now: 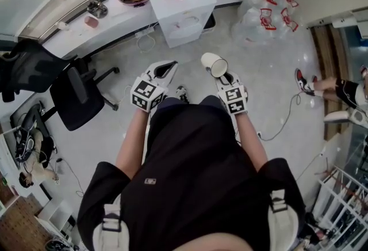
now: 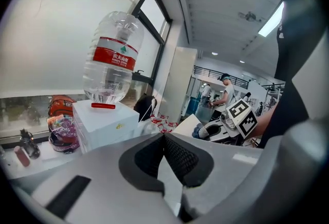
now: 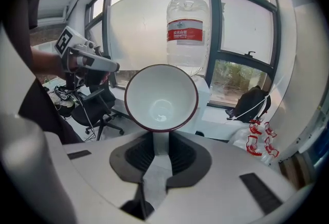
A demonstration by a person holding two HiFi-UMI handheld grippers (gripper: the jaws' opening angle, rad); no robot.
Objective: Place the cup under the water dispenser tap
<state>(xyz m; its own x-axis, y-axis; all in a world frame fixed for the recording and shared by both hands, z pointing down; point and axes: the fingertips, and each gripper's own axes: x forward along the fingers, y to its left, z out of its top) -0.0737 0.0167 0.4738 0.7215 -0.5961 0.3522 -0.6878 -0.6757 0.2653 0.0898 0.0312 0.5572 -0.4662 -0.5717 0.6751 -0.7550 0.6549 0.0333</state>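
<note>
The left gripper has its jaws pressed together on nothing, and, carried near the right one, it could bump the cup if the two drift closer. The right gripper is clamped on a thin strip of the cup, which sits right at its tips with the mouth facing back along the jaws, and so slight a pinch could let it swivel or slip. Ahead of the jaws stands the water dispenser, its tap hidden, so the rim may knock its front.
</note>
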